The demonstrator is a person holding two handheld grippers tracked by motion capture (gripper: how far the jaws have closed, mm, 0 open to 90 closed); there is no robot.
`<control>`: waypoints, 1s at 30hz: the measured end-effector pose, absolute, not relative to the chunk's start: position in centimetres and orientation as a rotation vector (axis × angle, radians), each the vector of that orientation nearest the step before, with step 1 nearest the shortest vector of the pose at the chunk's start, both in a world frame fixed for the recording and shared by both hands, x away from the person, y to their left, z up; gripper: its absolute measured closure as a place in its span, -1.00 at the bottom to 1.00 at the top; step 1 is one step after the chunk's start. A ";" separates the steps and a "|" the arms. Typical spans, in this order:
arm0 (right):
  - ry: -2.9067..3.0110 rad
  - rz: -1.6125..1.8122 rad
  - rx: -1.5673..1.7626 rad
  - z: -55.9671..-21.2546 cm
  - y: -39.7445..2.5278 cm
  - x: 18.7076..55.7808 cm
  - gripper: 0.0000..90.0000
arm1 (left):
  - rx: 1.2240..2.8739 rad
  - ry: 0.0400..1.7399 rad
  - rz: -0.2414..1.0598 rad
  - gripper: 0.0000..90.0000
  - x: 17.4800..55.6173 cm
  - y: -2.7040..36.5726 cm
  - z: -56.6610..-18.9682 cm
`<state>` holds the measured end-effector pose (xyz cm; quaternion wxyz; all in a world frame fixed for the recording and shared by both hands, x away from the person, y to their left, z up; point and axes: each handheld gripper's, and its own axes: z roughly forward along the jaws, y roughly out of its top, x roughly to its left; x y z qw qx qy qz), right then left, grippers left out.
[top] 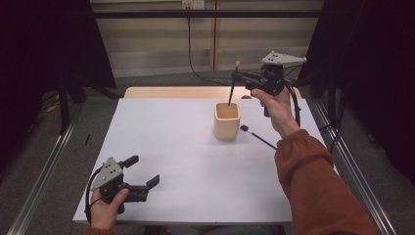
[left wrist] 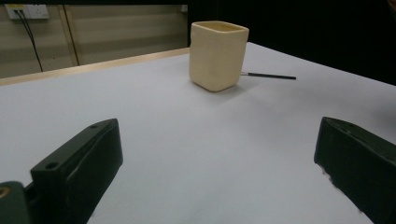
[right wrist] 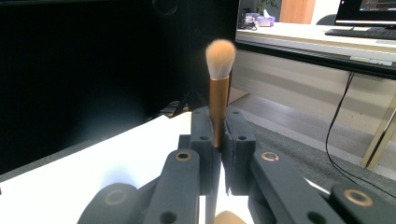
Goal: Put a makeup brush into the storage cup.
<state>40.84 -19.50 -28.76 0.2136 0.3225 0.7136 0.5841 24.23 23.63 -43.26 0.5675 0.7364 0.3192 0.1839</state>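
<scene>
A cream square cup (top: pixel 227 120) (left wrist: pixel 217 55) stands on the white table (top: pixel 171 156), right of centre. My right gripper (top: pixel 238 75) (right wrist: pixel 218 125) is shut on a makeup brush (top: pixel 234 84) (right wrist: pixel 219 93), held upright with the pale bristles up and its dark handle end dipping into the cup's mouth. A second thin black brush (top: pixel 258 136) (left wrist: pixel 269 75) lies flat on the table just right of the cup. My left gripper (top: pixel 147 171) (left wrist: pixel 215 168) is open near the table's front left corner, low over the surface, nothing between its fingers.
A wooden strip (top: pixel 186 92) runs along the table's far edge. Metal rails (top: pixel 44 171) flank the table on both sides. A black cable (top: pixel 195 58) hangs down the back wall. The person's orange sleeve (top: pixel 318 186) crosses the right front of the table.
</scene>
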 end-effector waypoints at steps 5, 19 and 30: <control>1.987 1.594 0.913 -29.2 -19.2 41.7 0.88 | 1.728 0.747 0.428 -0.98 24.2 23.6 -43.2; 2.022 1.562 0.947 -31.1 -19.2 42.4 0.88 | 1.734 0.743 0.441 -0.97 24.1 23.6 -43.1; 2.041 1.546 0.962 -32.2 -19.2 42.5 0.88 | 1.734 0.742 0.436 -0.97 24.2 23.6 -43.2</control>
